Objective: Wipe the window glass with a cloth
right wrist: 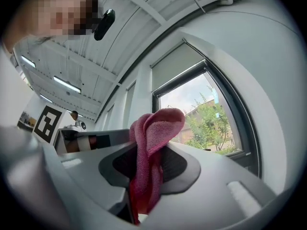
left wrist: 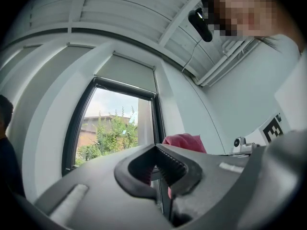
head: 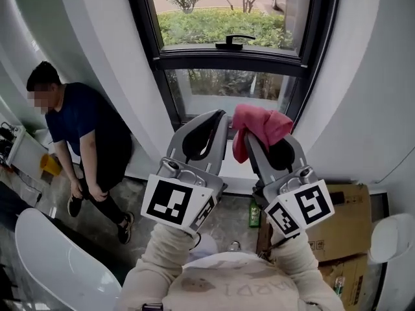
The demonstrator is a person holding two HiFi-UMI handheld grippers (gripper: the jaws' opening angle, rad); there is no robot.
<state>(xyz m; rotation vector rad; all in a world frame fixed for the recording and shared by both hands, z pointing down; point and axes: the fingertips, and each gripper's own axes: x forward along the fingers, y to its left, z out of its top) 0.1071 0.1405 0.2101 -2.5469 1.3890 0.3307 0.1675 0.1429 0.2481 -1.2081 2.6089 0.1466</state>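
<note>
The right gripper (head: pixel 251 141) is clamped on the cloth (head: pixel 262 127), just short of the window glass (head: pixel 224 83). The left gripper (head: pixel 217 120) is closed and empty. Best to press the cloth flat and sweep in overlapping strokes.

Open air lies between the pink terry cloth (head: pixel 260 125) in the right gripper (head: pixel 255 140) and the window glass pane (head: pixel 227 86); curved white walls (head: pixel 110 57) narrow both sides, a black lever handle (head: pixel 234 41) juts from the dark crossbar (head: pixel 194 59), and a dark-shirted person (head: pixel 84 125) crouches low at the left
</note>
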